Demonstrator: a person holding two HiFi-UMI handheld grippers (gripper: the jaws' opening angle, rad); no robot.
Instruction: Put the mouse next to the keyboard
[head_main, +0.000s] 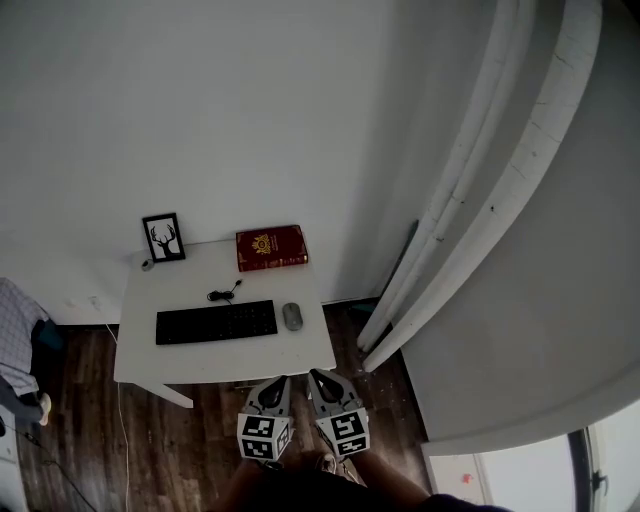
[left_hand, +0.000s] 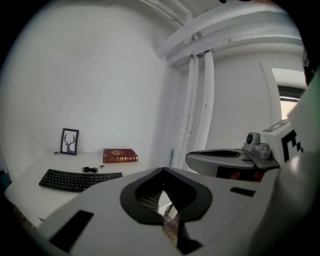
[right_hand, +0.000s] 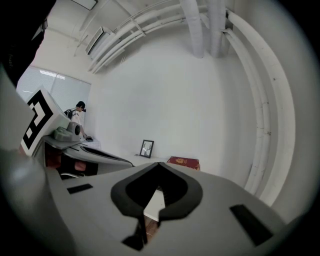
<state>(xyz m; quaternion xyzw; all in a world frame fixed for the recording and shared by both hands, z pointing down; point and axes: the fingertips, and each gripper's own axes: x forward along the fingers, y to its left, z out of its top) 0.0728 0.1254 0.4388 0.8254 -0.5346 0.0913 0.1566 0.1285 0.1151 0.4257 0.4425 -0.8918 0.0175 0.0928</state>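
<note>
A white rectangular desk (head_main: 200, 365) stands on dark brown wooden plank flooring (head_main: 70, 420). On the desk are a black flat keyboard (head_main: 216, 322), a grey oval mouse (head_main: 292, 316), a dark red hardback book (head_main: 271, 247) with a gold emblem, and a black-framed picture (head_main: 164, 238) showing a black stag's head on white.

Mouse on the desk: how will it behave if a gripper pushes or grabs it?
The mouse looks small and low, so it is probably light and unlikely to tip. Its rounded top may be slippery to pinch. No cord shows on it, so it should likely slide freely on the white desk.
</note>
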